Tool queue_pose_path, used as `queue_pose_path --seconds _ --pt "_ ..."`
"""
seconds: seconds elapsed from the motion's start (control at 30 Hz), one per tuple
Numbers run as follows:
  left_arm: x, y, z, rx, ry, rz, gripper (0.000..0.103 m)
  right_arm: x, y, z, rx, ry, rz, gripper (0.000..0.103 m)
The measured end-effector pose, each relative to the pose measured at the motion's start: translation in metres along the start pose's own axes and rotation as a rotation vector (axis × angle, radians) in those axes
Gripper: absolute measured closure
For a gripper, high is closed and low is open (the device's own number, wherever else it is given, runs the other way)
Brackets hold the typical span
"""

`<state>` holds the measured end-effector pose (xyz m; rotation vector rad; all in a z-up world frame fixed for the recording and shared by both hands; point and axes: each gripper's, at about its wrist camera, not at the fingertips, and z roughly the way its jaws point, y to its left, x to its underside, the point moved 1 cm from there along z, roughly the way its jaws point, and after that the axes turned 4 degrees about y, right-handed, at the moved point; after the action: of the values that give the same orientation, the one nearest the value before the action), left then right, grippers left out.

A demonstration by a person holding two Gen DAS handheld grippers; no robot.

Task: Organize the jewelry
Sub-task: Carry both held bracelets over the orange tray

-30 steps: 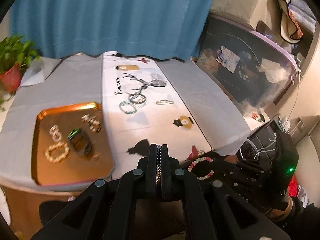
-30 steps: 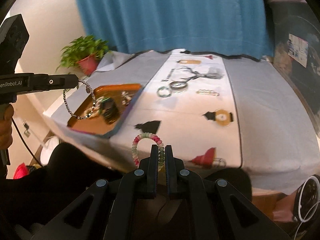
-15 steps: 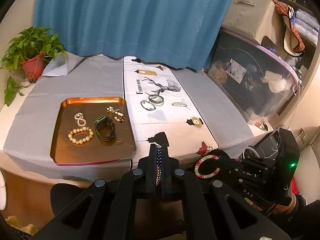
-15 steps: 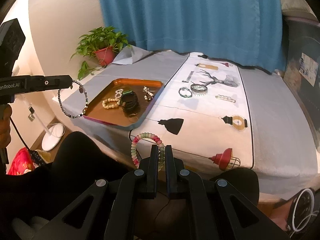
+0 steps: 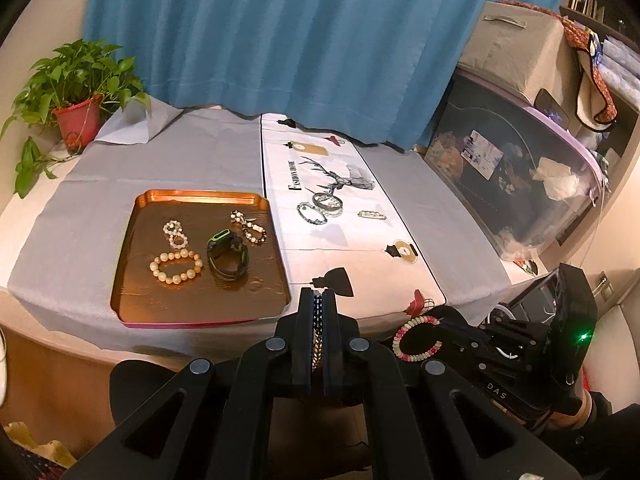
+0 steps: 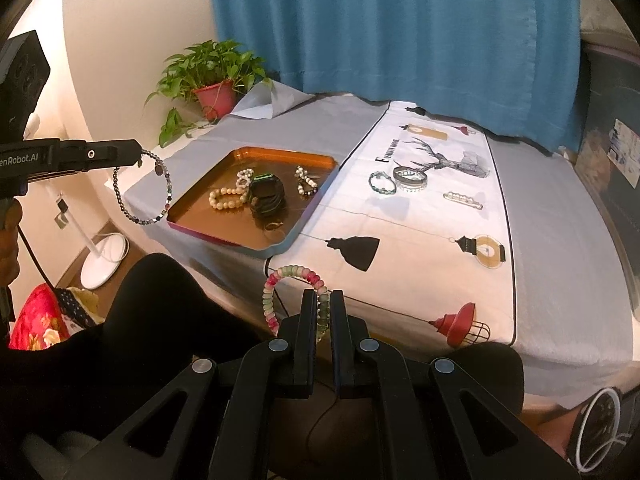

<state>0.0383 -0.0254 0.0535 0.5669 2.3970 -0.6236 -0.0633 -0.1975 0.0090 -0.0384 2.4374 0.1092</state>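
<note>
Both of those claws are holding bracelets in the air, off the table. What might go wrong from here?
The dark beaded bracelet dangles from the left gripper beyond the table edge; if it slips, it likely lands on the floor, not in the copper tray.

The right gripper pinches the pink-and-green bracelet by a few beads, so it might swing or twist loose.

The tray already holds a watch and pearl bracelet; a careless drop could tangle them.

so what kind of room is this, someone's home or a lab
Most likely a lived-in home room. A potted plant sits by a blue curtain, storage bins are stacked to the side, and a copper tray of jewelry rests on a cloth-covered table.
</note>
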Motion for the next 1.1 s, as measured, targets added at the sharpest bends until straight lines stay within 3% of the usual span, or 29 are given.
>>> queue_pose_path --seconds 0.57,0.87,1.1 --pt "-0.005 0.043 0.002 -0.017 -0.011 -0.054 0.102 -0.023 0.022 0.023 0.007 0.025 -0.05 0.096" --pt "-0.013 0.085 0.007 -0.067 -0.016 -0.105 0.102 -0.057 0.043 0.055 -0.026 0.023 -0.091 0.096" --pt "-0.029 0.112 0.033 -0.103 0.006 -0.097 0.102 -0.089 0.049 0.095 -0.034 0.029 -0.083 0.096"
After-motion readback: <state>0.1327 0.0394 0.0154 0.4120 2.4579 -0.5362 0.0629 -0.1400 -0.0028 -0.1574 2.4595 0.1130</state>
